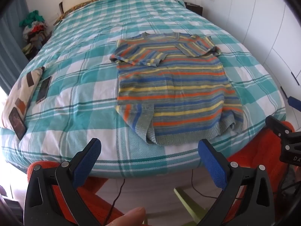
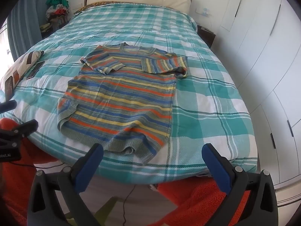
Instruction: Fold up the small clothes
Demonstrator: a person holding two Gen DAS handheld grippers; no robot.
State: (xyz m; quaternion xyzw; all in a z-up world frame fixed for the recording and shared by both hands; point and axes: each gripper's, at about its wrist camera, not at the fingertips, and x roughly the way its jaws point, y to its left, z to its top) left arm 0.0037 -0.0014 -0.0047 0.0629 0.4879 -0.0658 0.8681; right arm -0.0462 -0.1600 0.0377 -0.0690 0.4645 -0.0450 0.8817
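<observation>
A striped knit sweater (image 1: 173, 86) in blue, orange, yellow and grey lies flat on the bed, collar away from me, both short sleeves folded in over the chest and its side edges turned in at the hem. It also shows in the right wrist view (image 2: 124, 98). My left gripper (image 1: 149, 149) is open and empty, hovering off the near edge of the bed just short of the hem. My right gripper (image 2: 152, 154) is open and empty, also just short of the hem. The right gripper's body shows at the right edge of the left wrist view (image 1: 282, 137).
The bed has a teal and white checked cover (image 1: 90, 86). A patterned cushion (image 1: 24, 90) and two phones (image 1: 44, 89) lie on its left side. A pile of clothes (image 1: 34, 30) stands by the far left corner. White wardrobe doors (image 2: 263, 60) run along the right. Orange fabric (image 2: 197, 203) is below the grippers.
</observation>
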